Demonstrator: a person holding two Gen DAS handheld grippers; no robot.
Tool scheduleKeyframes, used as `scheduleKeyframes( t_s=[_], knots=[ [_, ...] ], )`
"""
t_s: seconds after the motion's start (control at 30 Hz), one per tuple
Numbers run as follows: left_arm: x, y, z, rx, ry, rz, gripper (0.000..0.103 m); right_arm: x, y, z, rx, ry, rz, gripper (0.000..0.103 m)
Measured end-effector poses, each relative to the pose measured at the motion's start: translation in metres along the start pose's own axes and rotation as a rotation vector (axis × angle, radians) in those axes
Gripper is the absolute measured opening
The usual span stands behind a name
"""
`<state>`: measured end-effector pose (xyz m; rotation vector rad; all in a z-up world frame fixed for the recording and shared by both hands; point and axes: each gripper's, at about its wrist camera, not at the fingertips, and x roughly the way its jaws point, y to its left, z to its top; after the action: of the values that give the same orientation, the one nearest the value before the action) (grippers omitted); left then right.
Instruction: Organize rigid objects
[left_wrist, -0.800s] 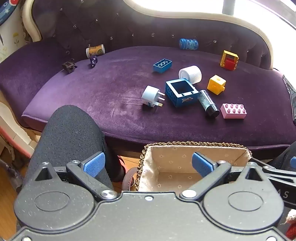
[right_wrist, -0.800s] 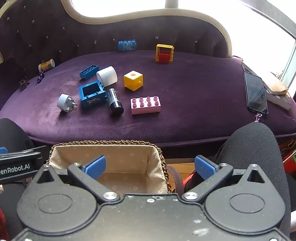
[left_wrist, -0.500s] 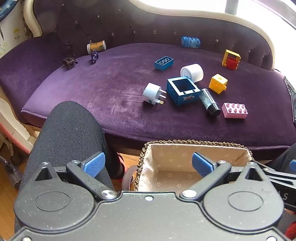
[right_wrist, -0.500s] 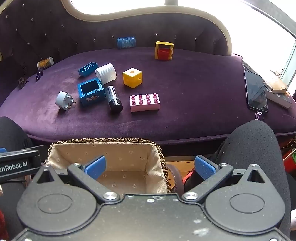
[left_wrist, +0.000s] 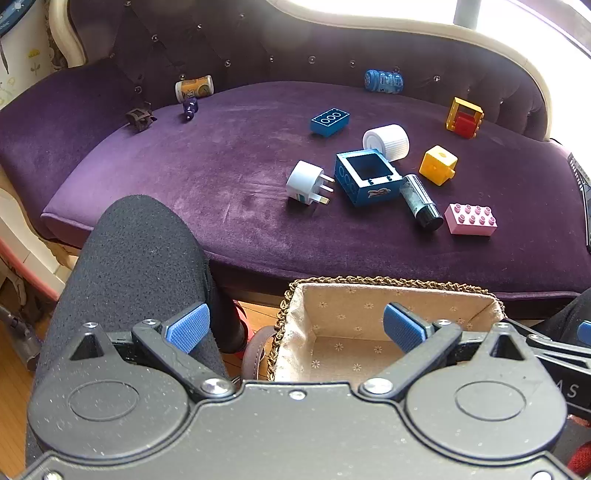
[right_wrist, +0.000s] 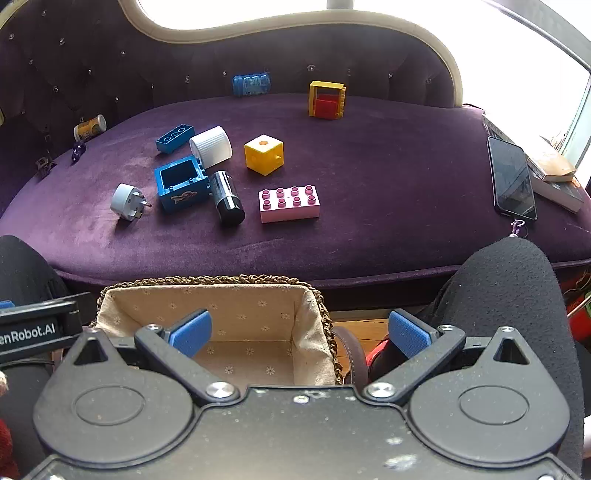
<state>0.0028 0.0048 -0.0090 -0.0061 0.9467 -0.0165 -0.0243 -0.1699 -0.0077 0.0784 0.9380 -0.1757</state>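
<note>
Left wrist view: the left gripper hovers low before the basket, jaws wide, empty. Right wrist view: the right gripper likewise, jaws wide, empty; the pink brick lies studs-up on the sofa.

The left gripper hangs low with its blue-padded fingers spread wide and nothing between them. The right gripper sits level beside it, its own blue pads equally far apart and empty. The person's black-clad knees flank both tools.
</note>
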Motion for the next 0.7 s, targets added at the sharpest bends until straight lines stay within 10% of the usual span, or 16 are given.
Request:
scheduleKeyframes(
  t_s=[0.7],
  knots=[
    [-0.0103, 0.0057, 0.0031, -0.036, -0.046, -0.052, 0.098, -0.0072, -0.0023, 0.0015, 0.006, -0.015, 0.014, 0.102]
  ],
)
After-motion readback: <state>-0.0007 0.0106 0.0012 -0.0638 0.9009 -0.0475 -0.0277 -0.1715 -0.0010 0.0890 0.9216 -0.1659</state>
